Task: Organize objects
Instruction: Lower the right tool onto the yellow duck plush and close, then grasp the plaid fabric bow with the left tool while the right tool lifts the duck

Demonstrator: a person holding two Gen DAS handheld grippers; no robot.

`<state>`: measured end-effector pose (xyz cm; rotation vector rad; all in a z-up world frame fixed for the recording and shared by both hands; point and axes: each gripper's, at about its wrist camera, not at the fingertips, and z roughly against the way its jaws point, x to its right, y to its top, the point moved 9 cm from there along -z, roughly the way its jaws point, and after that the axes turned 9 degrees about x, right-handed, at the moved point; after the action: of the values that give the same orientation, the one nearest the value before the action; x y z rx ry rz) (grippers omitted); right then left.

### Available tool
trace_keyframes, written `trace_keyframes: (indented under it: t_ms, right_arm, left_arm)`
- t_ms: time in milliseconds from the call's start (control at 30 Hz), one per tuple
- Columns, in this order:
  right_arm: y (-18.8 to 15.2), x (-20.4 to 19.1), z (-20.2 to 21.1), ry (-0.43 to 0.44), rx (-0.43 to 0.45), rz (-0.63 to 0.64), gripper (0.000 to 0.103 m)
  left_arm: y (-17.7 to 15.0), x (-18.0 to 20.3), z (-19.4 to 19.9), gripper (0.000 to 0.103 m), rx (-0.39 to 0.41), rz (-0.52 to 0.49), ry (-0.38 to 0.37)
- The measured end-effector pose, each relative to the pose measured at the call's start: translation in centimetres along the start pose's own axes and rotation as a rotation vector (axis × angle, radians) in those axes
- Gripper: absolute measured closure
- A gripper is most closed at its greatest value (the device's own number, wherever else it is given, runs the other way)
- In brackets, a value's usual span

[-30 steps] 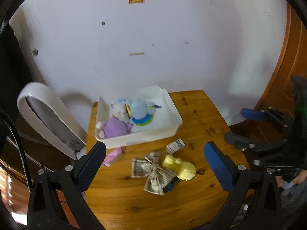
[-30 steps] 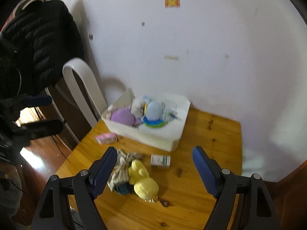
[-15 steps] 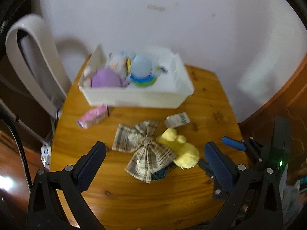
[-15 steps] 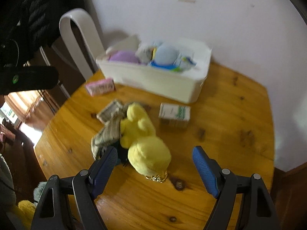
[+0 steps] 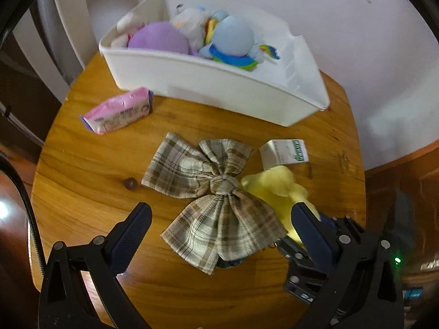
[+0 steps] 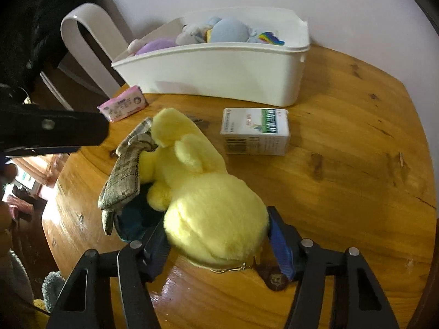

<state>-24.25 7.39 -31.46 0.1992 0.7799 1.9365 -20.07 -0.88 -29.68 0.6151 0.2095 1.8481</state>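
A yellow plush toy (image 6: 208, 192) lies on the round wooden table (image 6: 356, 170), partly over a plaid fabric bow (image 5: 216, 200). My right gripper (image 6: 216, 240) is open with its fingers on either side of the plush's round head, close to it. In the left wrist view the plush (image 5: 277, 189) peeks from behind the bow, with the right gripper (image 5: 307, 235) at it. My left gripper (image 5: 219, 235) is open and empty above the bow's lower half. A white bin (image 5: 219, 85) at the back holds several plush toys.
A small white and green carton (image 6: 255, 131) lies right of the plush, in front of the bin. A pink tissue pack (image 5: 118, 112) lies at the left. A white curved chair back (image 6: 90, 41) stands behind the table's left edge, near the wall.
Both grippers came down and forward toward the table. The right gripper's fingers now flank the yellow plush's head, which earlier lay ahead of them. The left gripper now hovers over the bow.
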Motion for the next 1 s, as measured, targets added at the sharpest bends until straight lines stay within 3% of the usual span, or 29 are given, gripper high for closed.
trace_keyframes:
  t_ms: [233, 500, 800, 1000]
  right_arm:
    - [-0.8, 1.5, 0.9, 0.009, 0.027, -0.088, 0.04]
    - [-1.5, 1.0, 1.1, -0.036, 0.059, -0.043, 0.041]
    - [-3.1, 1.6, 0.6, 0.005, 0.041, -0.115, 0.049]
    - [-2.9, 1.9, 0.4, 0.005, 0.044, -0.122, 0.049]
  left_arm:
    - [-0.8, -1.1, -3.3, 0.022, -0.086, 0.071, 0.034]
    - [-1.0, -0.2, -5.0, 0.022, -0.136, 0.129, -0.018]
    - [0.0, 0.5, -5.8, 0.022, -0.134, 0.19, -0.09]
    - [0.4, 0.0, -5.4, 0.021, -0.121, 0.186, -0.064]
